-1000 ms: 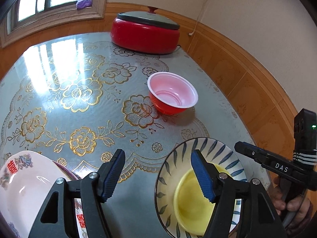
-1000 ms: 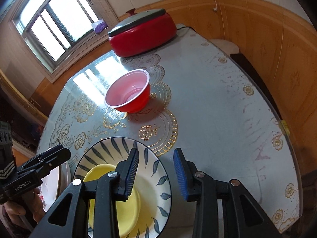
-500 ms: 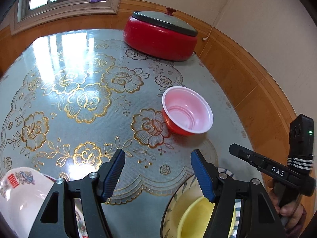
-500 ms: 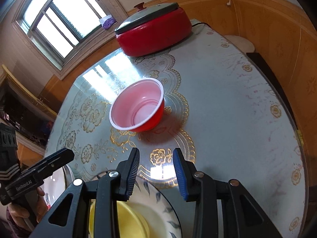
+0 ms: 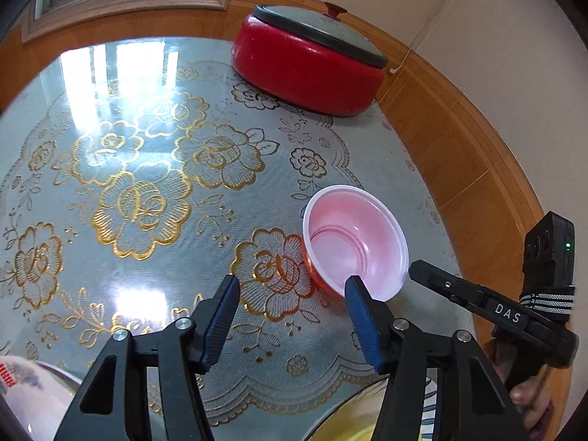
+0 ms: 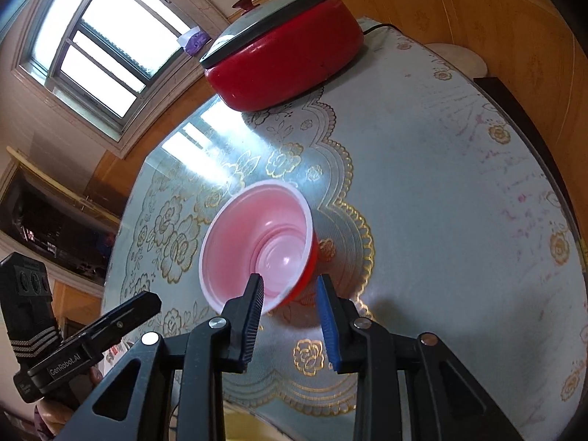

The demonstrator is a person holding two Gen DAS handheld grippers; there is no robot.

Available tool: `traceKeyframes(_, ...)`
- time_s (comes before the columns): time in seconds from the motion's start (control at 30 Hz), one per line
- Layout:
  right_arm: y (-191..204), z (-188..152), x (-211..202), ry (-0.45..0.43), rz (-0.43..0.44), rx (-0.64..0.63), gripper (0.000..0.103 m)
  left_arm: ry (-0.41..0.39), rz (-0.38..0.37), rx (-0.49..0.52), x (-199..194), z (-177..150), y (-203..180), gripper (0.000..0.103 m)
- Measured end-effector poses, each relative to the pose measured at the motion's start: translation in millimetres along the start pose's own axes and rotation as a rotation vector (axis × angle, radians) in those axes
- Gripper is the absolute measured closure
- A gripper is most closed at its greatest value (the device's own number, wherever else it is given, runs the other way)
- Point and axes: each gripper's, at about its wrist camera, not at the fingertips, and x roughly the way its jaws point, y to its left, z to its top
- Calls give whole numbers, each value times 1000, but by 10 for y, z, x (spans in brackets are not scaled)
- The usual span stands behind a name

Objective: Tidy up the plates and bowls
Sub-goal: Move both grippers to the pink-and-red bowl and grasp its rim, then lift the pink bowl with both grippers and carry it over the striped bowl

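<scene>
Right gripper [image 6: 290, 312]: black plastic arms with ribbed blue pads are standing apart and holding nothing; the jaws have just been closing, with the near rim of the bowl sitting between the tips, and I cannot tell whether either pad is touching it.
Left gripper [image 5: 290, 316]: same black frame and blue pads, jaws gaping wider and grasping nothing, having just been closing; its right-side pad is overlapping the bowl's near edge in the left wrist view.
Red bowl [image 6: 259, 248]: thin round plastic, glossy red outside, pale pink inside with stepped rings, is resting upright on the table between both grippers.
Table [image 5: 128, 169]: round top is shining under a glossy pale-blue cover printed with gold roses and a scalloped lace border.
Red cooker [image 5: 308, 70]: broad, low red drum with a flat grey lid is sitting at the far edge, well apart from the bowl.
Left wrist view only: a white dish with red print [image 5: 22, 389] is peeking in at the bottom left corner, and a yellow bowl [image 5: 352, 430] inside a striped plate [image 5: 428, 408] at the bottom edge.
Right wrist view only: a bright window [image 6: 110, 47] is lighting the room, and a round pale stool [image 6: 459, 60] is standing beyond the table.
</scene>
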Motion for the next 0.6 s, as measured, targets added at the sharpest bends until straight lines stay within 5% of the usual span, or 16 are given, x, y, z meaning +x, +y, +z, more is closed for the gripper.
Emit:
traceKeyframes(0.2,-45,113,153,23,-20,-17,79,23,-4,-24,227,149,-13,44)
traceKeyframes(0.6,-31,123,339,31,-19,-40,98,54,-61,-37,621,328,-38,63)
